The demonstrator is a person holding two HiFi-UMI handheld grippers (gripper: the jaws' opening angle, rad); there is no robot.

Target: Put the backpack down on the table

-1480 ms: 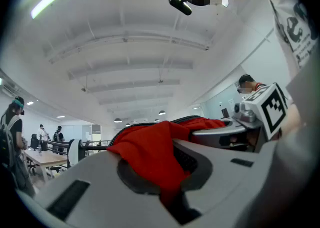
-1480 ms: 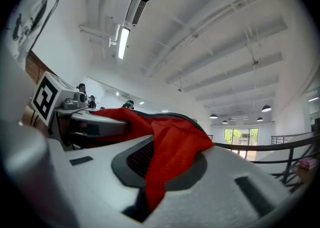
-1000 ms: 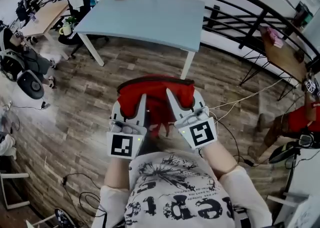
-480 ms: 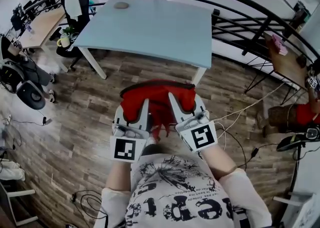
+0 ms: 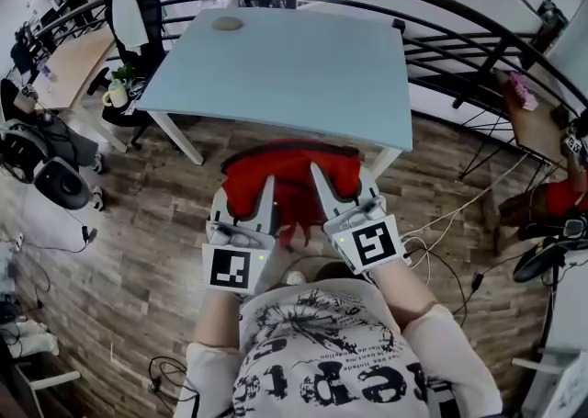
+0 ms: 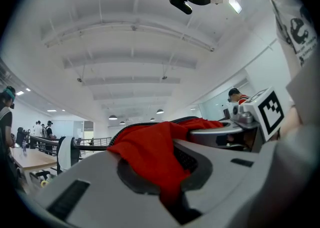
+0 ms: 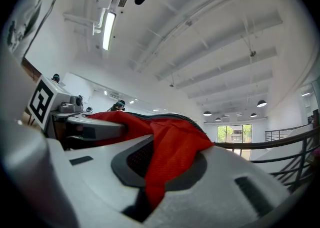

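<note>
Head view: left gripper (image 5: 243, 189) and right gripper (image 5: 342, 177) clench the red backpack (image 5: 289, 163) over the floor (image 5: 152, 223), near the tabletop (image 5: 285, 62); railing (image 5: 441, 5) beyond.

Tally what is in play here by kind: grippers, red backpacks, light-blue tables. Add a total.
Grippers: 2, the left gripper and the right gripper, each with its fingers shut on red cloth
Red backpack: 1, held up by both grippers, not on the table
Light-blue table: 1
Total: 4
</note>
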